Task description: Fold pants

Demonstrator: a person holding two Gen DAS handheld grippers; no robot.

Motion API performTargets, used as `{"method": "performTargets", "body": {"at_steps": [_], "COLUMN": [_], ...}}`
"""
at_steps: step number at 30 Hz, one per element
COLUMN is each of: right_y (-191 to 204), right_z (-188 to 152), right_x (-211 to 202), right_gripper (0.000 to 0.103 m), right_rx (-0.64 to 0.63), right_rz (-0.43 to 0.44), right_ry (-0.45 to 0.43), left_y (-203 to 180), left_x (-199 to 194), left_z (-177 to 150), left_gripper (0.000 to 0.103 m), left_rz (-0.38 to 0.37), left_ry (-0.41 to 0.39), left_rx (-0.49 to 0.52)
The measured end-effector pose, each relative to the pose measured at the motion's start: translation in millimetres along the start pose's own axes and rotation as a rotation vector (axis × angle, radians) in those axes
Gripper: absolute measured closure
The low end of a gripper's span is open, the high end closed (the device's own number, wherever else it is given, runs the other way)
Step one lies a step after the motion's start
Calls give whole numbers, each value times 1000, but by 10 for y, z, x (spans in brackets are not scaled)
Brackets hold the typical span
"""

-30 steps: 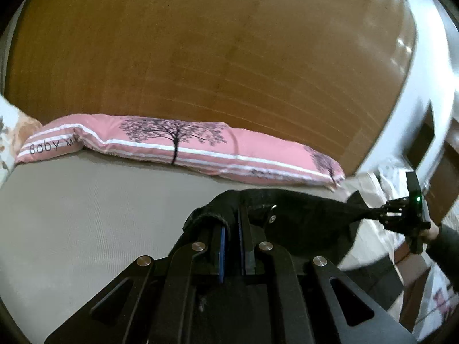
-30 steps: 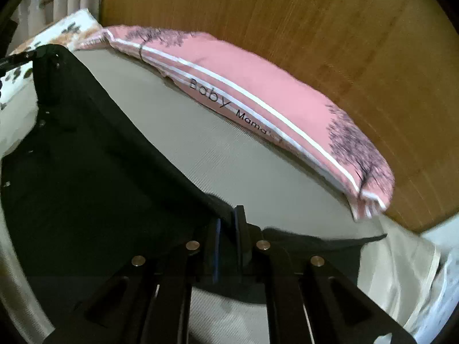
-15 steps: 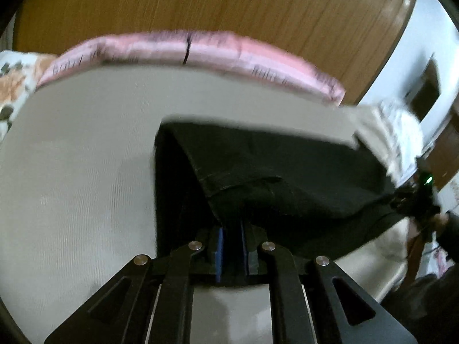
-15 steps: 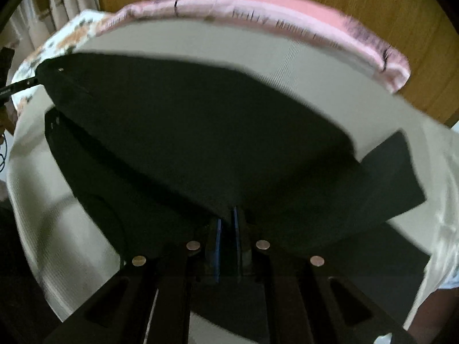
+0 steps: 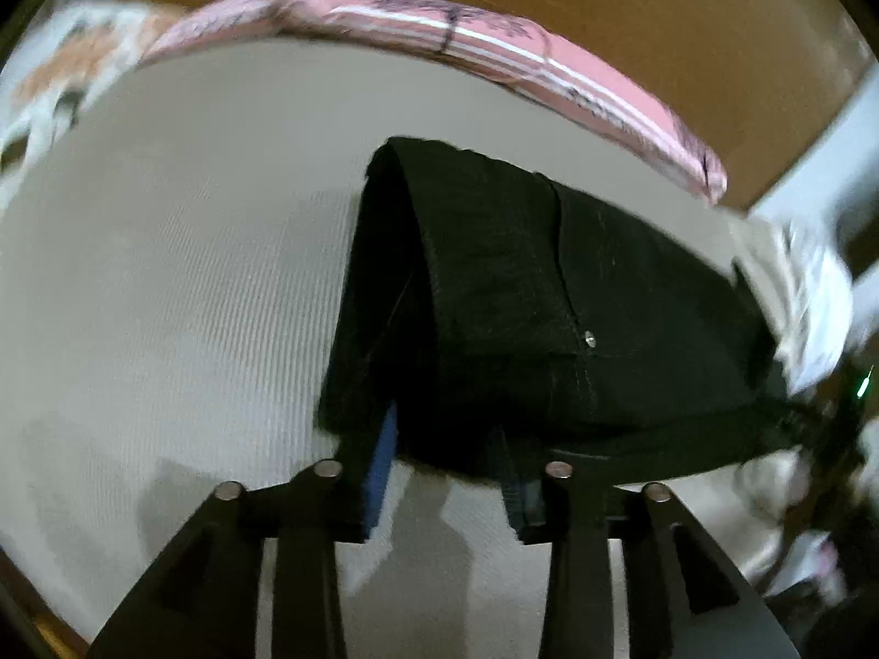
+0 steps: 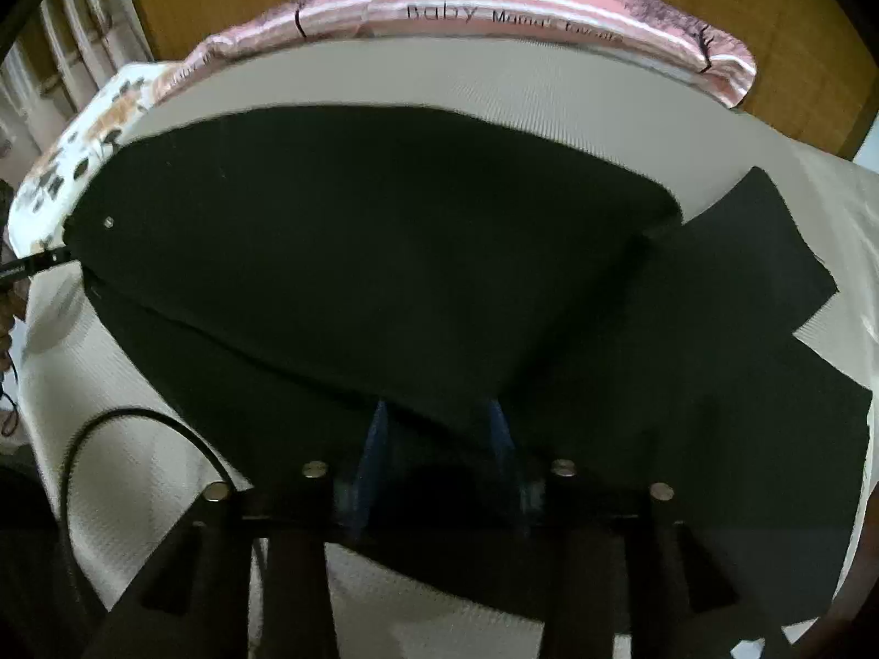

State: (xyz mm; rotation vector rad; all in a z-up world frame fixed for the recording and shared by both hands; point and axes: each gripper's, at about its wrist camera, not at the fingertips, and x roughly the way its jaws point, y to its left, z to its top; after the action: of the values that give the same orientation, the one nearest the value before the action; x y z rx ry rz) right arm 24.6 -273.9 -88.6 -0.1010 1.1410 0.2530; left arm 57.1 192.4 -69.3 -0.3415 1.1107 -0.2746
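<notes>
The black pants lie folded over on the grey bed sheet; a rivet and seam show near the waist. My left gripper is open, its blue-padded fingers apart at the near edge of the fabric. In the right wrist view the pants spread wide, with a leg end sticking out at the right. My right gripper is open too, its fingers apart at the near fold. The fabric hides the fingertips of both grippers.
A long pink pillow lies along the wooden headboard. A floral pillow sits at the left. A black cable loops over the sheet at the lower left. Crumpled light bedding lies at the right.
Both grippers were shut on the pants and carried them down onto the bed, folding them over. Now both have opened and the pants rest on the sheet.
</notes>
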Motion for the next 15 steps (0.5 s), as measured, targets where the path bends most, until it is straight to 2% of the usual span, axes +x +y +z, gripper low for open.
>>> {"method": "performTargets", "body": {"at_steps": [2,7,12,14,15], "right_y": [11,-30,-244,-329,-393], "right_z": [-22,-84,-72,-69,-61], "right_x": [-64,-211,-172,-144,-127], "right_gripper": [57,57,57,57,57], "right_rx": [9,93,215,265,300], "right_rz": [-6,-1,-13,-20,-28], "right_ry": [-16,-80,-78,-72,-71], "left_y": [78,42,74,55,37], "left_x": [-41,5,178,196,197], "left_z": [-74,-109,-31,-13,3], "left_gripper": [66,64,62,63,70], "left_rz": [-89,-243,-244,-223,-208], "left_ry": [10,1,3,-21,-28], "left_rx": [-103,-241,-362,-366,-359]}}
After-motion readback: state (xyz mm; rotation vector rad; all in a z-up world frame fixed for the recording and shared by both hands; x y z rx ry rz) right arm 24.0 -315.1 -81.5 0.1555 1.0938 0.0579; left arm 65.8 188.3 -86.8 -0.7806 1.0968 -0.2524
